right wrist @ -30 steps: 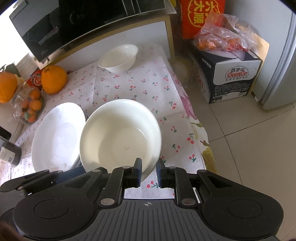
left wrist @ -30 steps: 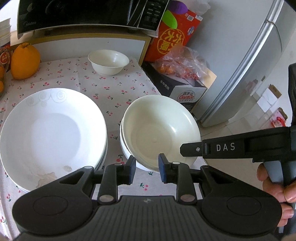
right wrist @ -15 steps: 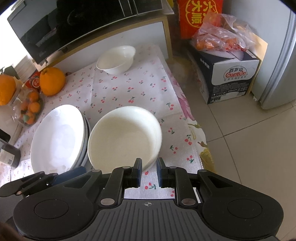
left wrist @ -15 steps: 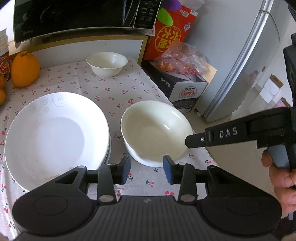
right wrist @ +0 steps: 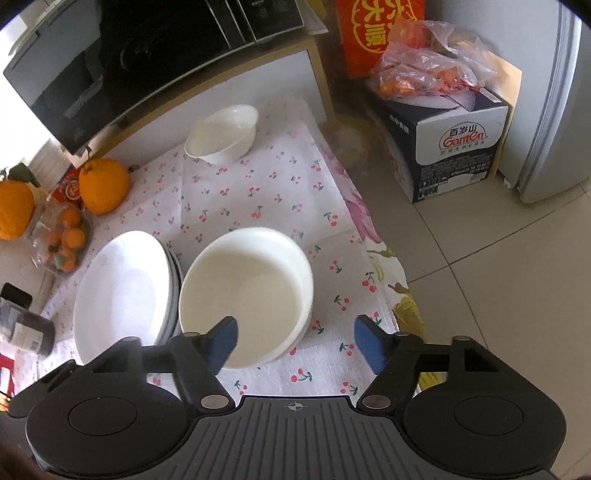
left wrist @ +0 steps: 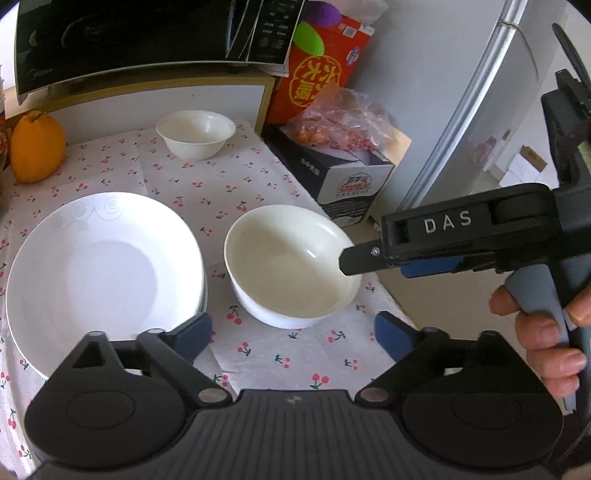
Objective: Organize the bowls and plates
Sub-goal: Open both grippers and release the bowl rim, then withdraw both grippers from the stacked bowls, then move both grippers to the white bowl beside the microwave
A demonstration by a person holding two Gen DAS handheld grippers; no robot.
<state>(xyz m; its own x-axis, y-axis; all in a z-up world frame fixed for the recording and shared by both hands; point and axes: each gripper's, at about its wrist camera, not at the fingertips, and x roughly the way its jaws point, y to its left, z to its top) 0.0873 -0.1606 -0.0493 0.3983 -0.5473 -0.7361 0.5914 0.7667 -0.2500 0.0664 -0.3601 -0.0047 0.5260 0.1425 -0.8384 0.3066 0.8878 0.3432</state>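
A large white bowl [left wrist: 291,266] [right wrist: 245,295], apparently nested in another, rests on the cherry-print cloth [left wrist: 229,184] just right of a stack of white plates [left wrist: 103,273] [right wrist: 122,291]. A small white bowl [left wrist: 195,134] [right wrist: 221,134] stands at the back. My left gripper [left wrist: 291,332] is opening just short of the large bowl, with only cloth between its jaws. My right gripper [right wrist: 295,339] is opening too: its jaws straddle the bowl's near right rim without pressing it. One of its fingers [left wrist: 369,254] reaches over that rim, with a hand [left wrist: 546,332] on the handle.
A black microwave [left wrist: 147,33] sits on a shelf behind the table. An orange fruit [left wrist: 35,147] stands at the back left, more fruit [right wrist: 66,236] further left. Right of the table edge lie tiled floor [right wrist: 498,295], a carton with bagged fruit [right wrist: 443,125] and a fridge [right wrist: 554,110].
Both grippers have gone from shut on the large bowl's rim to wide apart. The bowl has come down onto the cloth beside the plates.
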